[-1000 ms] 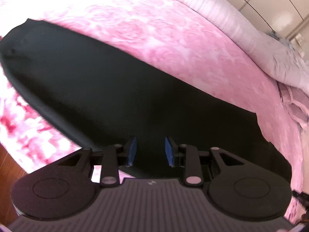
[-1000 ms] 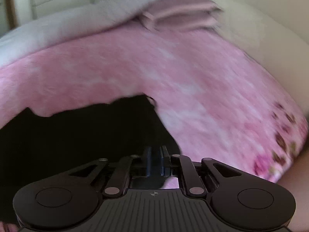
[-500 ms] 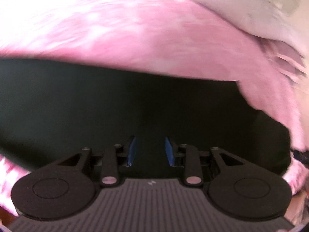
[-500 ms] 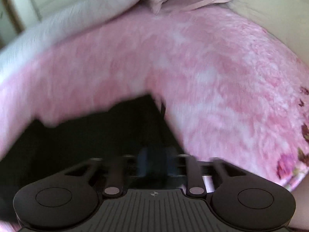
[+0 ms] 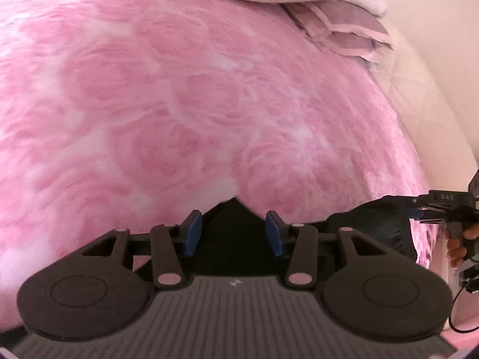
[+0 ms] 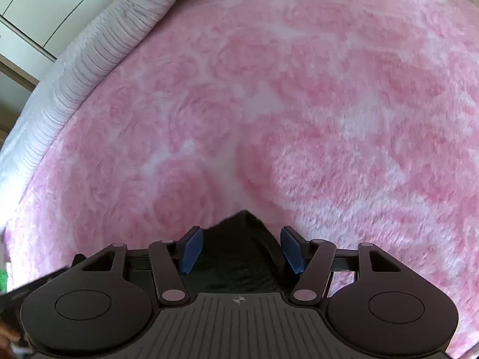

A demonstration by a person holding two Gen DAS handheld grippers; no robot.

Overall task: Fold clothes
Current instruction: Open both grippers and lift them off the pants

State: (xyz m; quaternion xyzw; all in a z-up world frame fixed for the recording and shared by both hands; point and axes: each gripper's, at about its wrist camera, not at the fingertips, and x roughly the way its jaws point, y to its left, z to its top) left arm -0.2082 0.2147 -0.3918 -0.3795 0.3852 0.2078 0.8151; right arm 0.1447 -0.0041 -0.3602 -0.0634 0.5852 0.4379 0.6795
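Pink fluffy blanket [image 5: 209, 95] with a rose pattern covers the bed and fills most of both views. Ribbed pale quilt [image 6: 98, 45] is bunched along the far edge, with white cabinet doors [image 6: 45, 9] behind it in the right wrist view. Folded pinkish pillowcase or cloth [image 5: 350, 36] lies at the far corner in the left wrist view, beside a plain cream wall [image 5: 434, 59]. Black garment [image 5: 233, 239] lies on the blanket at the near edge, mostly hidden under the tools; a pointed corner of it pokes up between the fingers in each view. Left gripper [image 5: 233, 233] has blue pads [image 5: 193, 233] spread apart, nothing clamped, with black fabric under the gap. Right gripper [image 6: 242, 249] is likewise spread wide, blue pads [image 6: 191, 249] clear of the cloth, with a garment corner [image 6: 239, 239] lying between them. Left wrist view also catches the right gripper at the right edge, over a bunched part of the garment, with a hand [image 5: 461, 245] on its handle.
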